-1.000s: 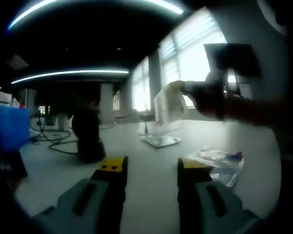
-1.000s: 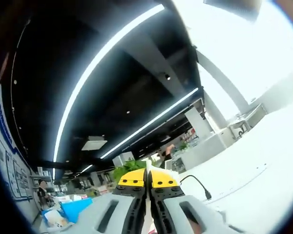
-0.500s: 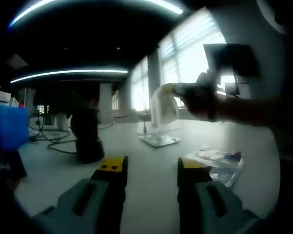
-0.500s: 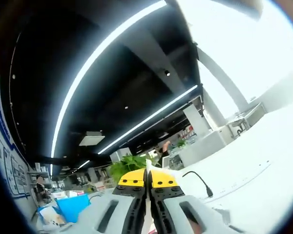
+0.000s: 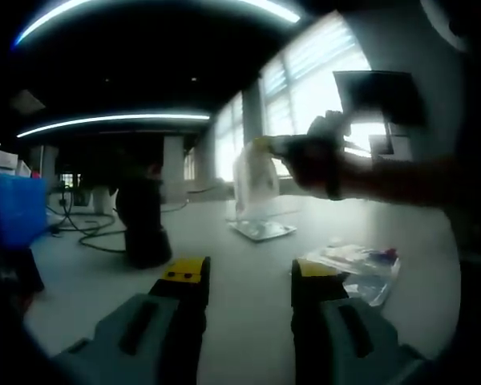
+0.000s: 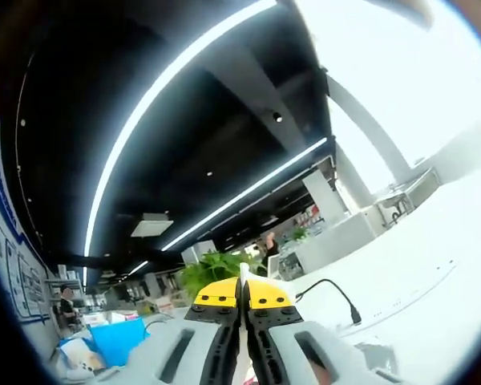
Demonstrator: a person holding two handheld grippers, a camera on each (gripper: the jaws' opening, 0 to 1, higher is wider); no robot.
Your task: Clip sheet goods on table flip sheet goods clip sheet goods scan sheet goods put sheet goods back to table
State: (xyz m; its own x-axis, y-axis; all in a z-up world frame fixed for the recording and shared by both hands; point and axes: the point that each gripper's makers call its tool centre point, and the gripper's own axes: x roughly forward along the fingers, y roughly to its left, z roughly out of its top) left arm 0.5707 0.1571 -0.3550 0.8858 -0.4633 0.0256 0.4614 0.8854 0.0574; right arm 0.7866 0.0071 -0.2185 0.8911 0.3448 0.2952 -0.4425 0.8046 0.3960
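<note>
In the left gripper view my left gripper (image 5: 248,271) hovers low over the white table (image 5: 248,257), open, with nothing between its yellow-tipped jaws. My right gripper (image 5: 263,145) comes in from the right, held high by a person's hand, and a pale translucent sheet pouch (image 5: 252,180) hangs down from it. In the right gripper view my right gripper (image 6: 242,293) points up toward the ceiling, shut, with the thin white edge of the pouch (image 6: 242,275) showing between its yellow tips. More packaged sheet goods (image 5: 359,264) lie on the table at the right.
A flat metal plate with a short stem (image 5: 262,229) sits on the table below the hanging pouch. A black upright device (image 5: 144,223) with cables stands to the left, and a blue box (image 5: 20,210) at the far left. Bright windows line the back.
The right gripper has carried the pouch leftward in the left gripper view, and the pouch now hangs straighter, above the metal plate. The left gripper has stayed still and open.
</note>
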